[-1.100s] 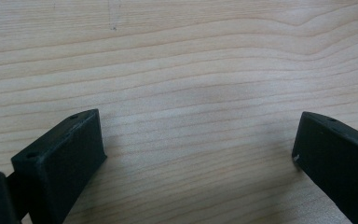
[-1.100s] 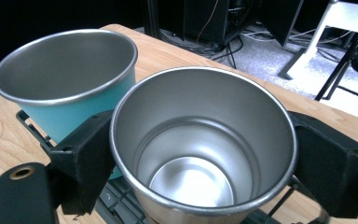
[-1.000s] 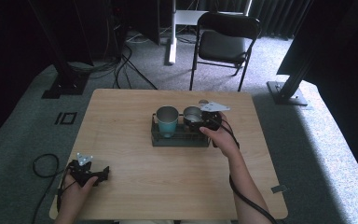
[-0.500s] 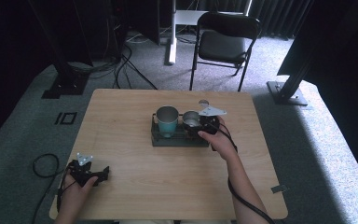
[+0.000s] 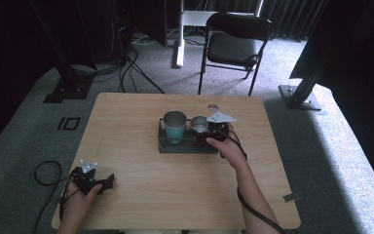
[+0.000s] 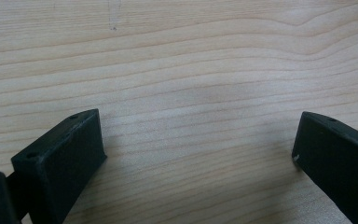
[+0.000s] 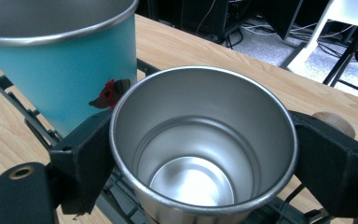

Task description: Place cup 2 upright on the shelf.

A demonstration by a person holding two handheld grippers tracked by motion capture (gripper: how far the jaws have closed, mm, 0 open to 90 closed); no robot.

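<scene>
Table [image 5: 141, 204]: light wooden top; a black folding chair [image 5: 236, 41] stands beyond its far edge.
Rack [image 5: 175, 146]: black wire tray near the table's middle, holding both cups.
Teal cup [image 5: 175, 126]: upright in the rack's left part, steel rim, small red sticker on its side, just left of the steel cup.
Steel cup [image 7: 200, 144]: upright and empty in the rack's right part.
Right gripper [image 5: 209, 134]: at the rack's right end, one jaw on each side of the steel cup, clamped against its wall.
Left gripper [image 5: 95, 181]: at the near left corner, low over bare wood, jaws wide apart with nothing between.
</scene>
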